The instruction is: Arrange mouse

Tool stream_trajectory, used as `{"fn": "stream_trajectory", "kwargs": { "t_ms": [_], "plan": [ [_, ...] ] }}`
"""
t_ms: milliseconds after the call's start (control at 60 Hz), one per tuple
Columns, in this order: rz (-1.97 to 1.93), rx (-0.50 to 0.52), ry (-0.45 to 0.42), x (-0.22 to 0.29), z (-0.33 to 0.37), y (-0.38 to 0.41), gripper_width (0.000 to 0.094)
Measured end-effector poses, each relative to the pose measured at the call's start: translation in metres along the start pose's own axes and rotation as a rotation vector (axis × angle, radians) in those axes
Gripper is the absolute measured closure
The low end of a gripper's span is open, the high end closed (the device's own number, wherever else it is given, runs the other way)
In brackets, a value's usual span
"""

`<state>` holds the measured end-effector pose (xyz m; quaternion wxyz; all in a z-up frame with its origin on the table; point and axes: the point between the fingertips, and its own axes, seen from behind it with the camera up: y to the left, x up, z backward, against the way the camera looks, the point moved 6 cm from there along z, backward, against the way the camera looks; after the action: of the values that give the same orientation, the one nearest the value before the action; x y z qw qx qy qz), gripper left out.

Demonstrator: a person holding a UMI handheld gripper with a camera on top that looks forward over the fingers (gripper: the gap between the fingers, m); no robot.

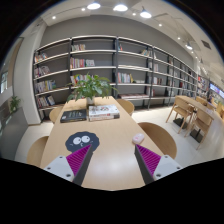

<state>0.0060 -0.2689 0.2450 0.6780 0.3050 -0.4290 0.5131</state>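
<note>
A small pale pink mouse [138,139] lies on the long wooden table [108,150], just ahead of my right finger [148,160]. A dark mouse mat [81,140] with a cartoon face print lies ahead of my left finger [78,160], partly hidden by it. My gripper [112,162] is open and empty, held above the bare table top, with the mouse and the mat a little beyond the fingertips at either side.
A potted plant [92,88], a stack of books [103,113] and a dark book [73,115] stand at the table's far end. Chairs [166,136] flank the table. Bookshelves [100,65] line the back wall. More tables and chairs [193,112] stand to the right.
</note>
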Motion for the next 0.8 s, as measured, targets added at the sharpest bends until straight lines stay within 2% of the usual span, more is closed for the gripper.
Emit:
{"fn": "stream_trajectory", "kwargs": {
  "t_ms": [250, 417, 567, 800],
  "plan": [
    [0.019, 0.055, 0.151, -0.065, -0.040, -0.037, 0.0073],
    [0.043, 0.059, 0.228, -0.109, -0.097, -0.086, 0.0073],
    [0.064, 0.078, 0.289, -0.110, -0.148, -0.132, 0.0083],
    [0.096, 0.140, 0.332, -0.098, -0.253, -0.151, 0.0090]
  ]
}}
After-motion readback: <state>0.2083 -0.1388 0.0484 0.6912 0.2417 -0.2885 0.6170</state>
